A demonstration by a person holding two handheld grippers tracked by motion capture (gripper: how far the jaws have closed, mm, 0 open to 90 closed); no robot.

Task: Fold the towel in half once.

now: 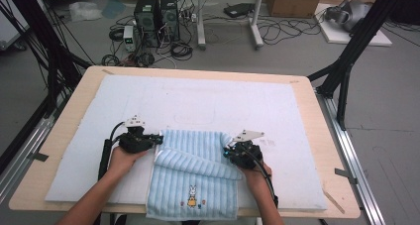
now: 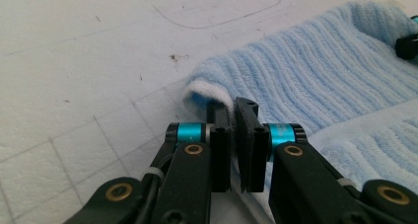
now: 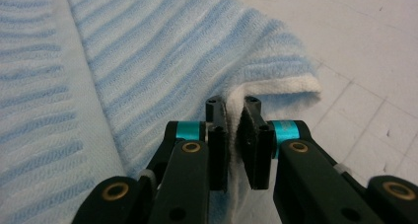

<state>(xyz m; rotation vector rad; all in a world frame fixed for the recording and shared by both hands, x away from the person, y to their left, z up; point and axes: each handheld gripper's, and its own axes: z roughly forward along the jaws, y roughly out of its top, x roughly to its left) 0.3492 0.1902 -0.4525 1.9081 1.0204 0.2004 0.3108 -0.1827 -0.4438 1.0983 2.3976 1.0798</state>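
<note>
A light-blue terry towel (image 1: 195, 173) is lying at the near middle of the desk (image 1: 317, 111), its near edge hanging over the front. The cloth is soft and ribbed, with raised blue stripes running between paler bands, and a small embroidered rabbit (image 1: 191, 196) is sitting near its front edge. The far part of the towel is lifting off the surface and curling into a rounded, loose roll across its width.

The left claw (image 1: 157, 139) is pinching the towel's far left corner: in the left gripper view (image 2: 231, 116) its two flat black jaws are standing nearly together, with the white, fluffy hem of the corner puffing out just beyond them. The right claw (image 1: 227, 150) is pinching the far right corner; in the right gripper view (image 3: 232, 114) a thin fold of white-edged terry is squeezed between the narrow jaws, and the corner is flopping over to the right in a soft flap. Each claw is made of matt black plastic with turquoise metal collars and brass-coloured pins, and each is carrying a grey three-cornered plate on top.

The desk is a pale wooden board with rounded corners, covered by a white foam sheet (image 1: 257, 103) that is grainy, faintly scored into squares and speckled with small dark marks.
</note>
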